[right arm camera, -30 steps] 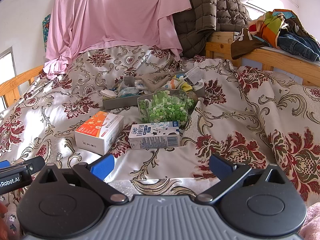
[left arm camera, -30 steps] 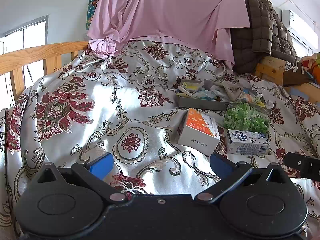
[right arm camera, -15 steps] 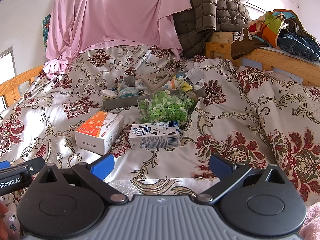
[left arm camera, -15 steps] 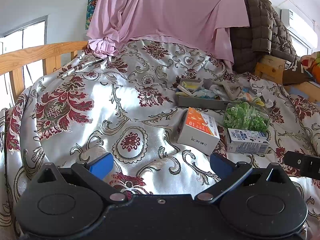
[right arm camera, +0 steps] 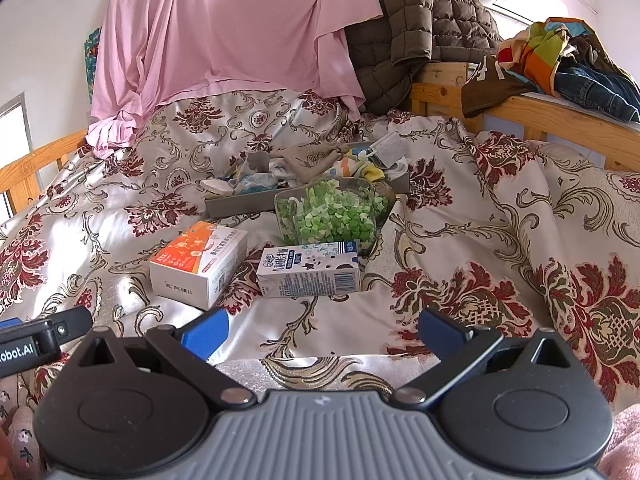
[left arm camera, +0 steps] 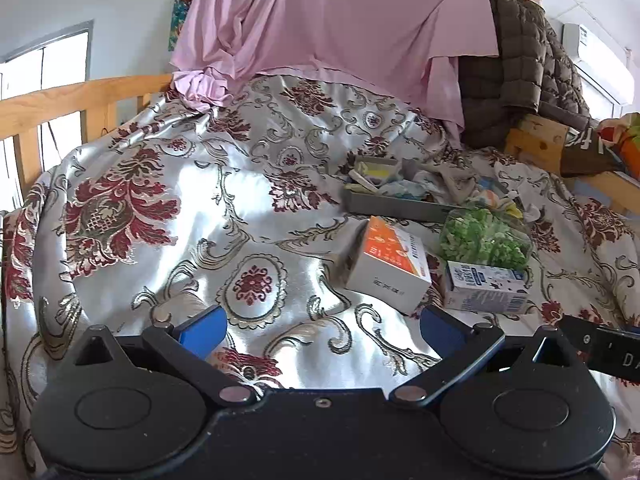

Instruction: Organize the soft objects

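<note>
A grey tray [right arm camera: 240, 205] [left arm camera: 384, 202] on the bed holds a heap of socks and small cloths [right arm camera: 312, 162] [left arm camera: 404, 188]. In front of it lie a clear bag of green pieces [right arm camera: 332, 216] [left arm camera: 480, 236], an orange-and-white box [right arm camera: 198, 262] [left arm camera: 390, 266] and a small milk carton [right arm camera: 308, 270] [left arm camera: 484, 286]. My left gripper [left arm camera: 322, 326] is open and empty, low over the bedspread, left of the box. My right gripper [right arm camera: 322, 330] is open and empty, just short of the carton.
The floral satin bedspread [left arm camera: 160, 200] covers the bed. A pink sheet [right arm camera: 224, 36] and a brown quilted jacket [right arm camera: 420, 28] hang at the head. Wooden rails [left arm camera: 60, 100] [right arm camera: 540, 110] run along both sides; clothes [right arm camera: 560, 56] lie on the right rail.
The left gripper has drifted slightly, so the objects sit a little lower in its view. The right gripper has barely moved. Both stay open.
</note>
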